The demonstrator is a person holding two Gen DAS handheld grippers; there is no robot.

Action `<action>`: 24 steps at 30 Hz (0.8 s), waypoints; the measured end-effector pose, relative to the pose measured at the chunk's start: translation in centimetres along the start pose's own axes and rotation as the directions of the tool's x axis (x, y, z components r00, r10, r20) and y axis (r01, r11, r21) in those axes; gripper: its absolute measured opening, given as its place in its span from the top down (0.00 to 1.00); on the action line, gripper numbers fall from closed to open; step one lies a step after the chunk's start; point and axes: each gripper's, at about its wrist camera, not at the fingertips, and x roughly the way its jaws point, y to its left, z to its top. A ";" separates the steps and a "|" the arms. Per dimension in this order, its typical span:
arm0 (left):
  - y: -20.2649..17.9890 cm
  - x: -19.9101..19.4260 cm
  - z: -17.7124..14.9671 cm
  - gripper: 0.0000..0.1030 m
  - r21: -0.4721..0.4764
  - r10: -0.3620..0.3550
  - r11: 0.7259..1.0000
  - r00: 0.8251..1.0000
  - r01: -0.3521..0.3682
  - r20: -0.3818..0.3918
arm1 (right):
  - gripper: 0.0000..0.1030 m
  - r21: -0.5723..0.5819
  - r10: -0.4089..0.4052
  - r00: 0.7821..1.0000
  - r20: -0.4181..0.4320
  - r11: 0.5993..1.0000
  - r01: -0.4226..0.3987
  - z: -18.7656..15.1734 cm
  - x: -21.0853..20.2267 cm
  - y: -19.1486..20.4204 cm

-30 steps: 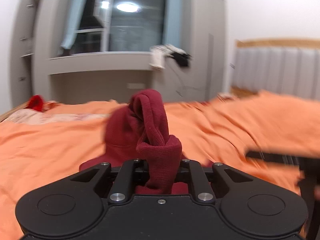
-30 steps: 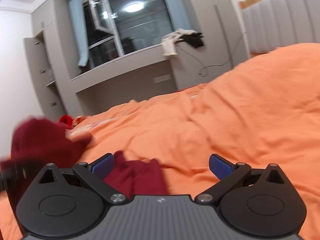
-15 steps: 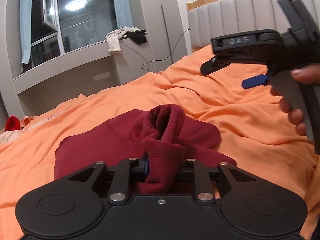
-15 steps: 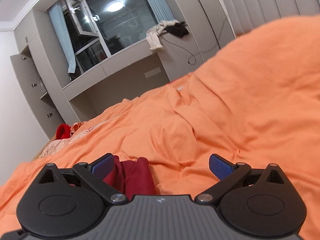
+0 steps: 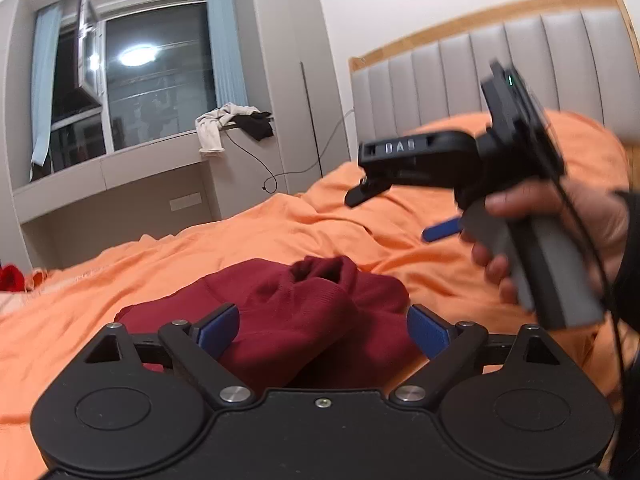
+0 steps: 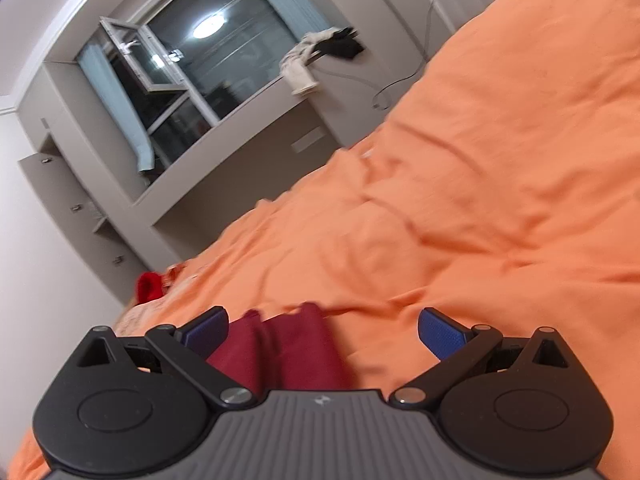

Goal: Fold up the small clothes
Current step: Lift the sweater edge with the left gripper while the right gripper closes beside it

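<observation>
A dark red knit garment [image 5: 304,308] lies bunched on the orange duvet [image 5: 120,280], a rolled cuff at its top. My left gripper [image 5: 324,322] sits low over it with its jaws opening wide. The cloth lies between the blue pads [image 5: 218,326], but they do not press on it. My right gripper [image 5: 396,214] hangs above the duvet to the right, held in a person's hand [image 5: 560,232]. In its own view the right gripper [image 6: 322,328] is open. An edge of the red garment [image 6: 280,348] lies loose by its left pad.
A grey padded headboard [image 5: 460,68] rises at the back right. A window ledge [image 5: 120,160] carries white and black clothes [image 5: 224,124], with a cable hanging below. A bright red item [image 6: 150,286] lies at the bed's far left edge.
My left gripper was shut on the red cuff and has let it go; the cuff dropped onto the garment and the jaws spread. Both grippers sank and rolled.
</observation>
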 end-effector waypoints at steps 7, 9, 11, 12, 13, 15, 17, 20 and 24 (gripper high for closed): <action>1.5 0.0 0.0 0.18 -0.055 -0.004 0.998 1.000 0.003 -0.013 | 0.01 -0.068 0.100 0.994 -0.034 0.993 -0.102 -1.4 0.9 2.3; 1.4 0.0 -0.1 0.20 -0.047 -0.002 0.999 1.000 0.001 -0.014 | 0.07 -0.082 0.084 0.996 -0.042 0.993 -0.088 -1.8 1.2 2.5; 1.3 -0.1 -0.2 0.25 -0.033 -0.001 0.999 1.000 0.000 -0.017 | 0.11 -0.080 0.090 0.994 -0.067 0.992 -0.096 -2.1 1.6 2.6; 1.3 -0.1 -0.2 0.27 -0.027 0.000 1.000 1.000 0.000 -0.019 | 0.13 -0.078 0.091 0.993 -0.075 0.992 -0.097 -2.3 1.8 2.5; 1.2 -0.1 -0.2 0.32 -0.022 0.000 1.000 1.000 0.000 -0.024 | 0.14 -0.079 0.093 0.992 -0.080 0.992 -0.099 -2.4 1.9 2.5; 1.3 0.0 -0.3 0.36 -0.020 -0.009 1.000 0.999 0.009 -0.031 | 0.17 -0.082 0.101 0.991 -0.084 0.991 -0.108 -2.5 1.9 2.5; 1.3 0.0 -0.4 0.42 -0.018 -0.016 1.000 0.999 0.016 -0.036 | 0.20 -0.090 0.118 0.989 -0.091 0.988 -0.126 -2.7 1.9 2.8; 1.0 0.0 -0.5 0.47 -0.002 -0.017 1.000 0.999 0.017 -0.045 | 0.25 -0.113 0.131 0.986 -0.108 0.983 -0.143 -3.0 2.1 3.4; 0.8 0.1 -0.8 0.55 0.008 -0.019 1.000 0.998 0.020 -0.054 | 0.37 -0.135 0.113 0.985 -0.130 0.982 -0.131 -3.4 2.8 3.9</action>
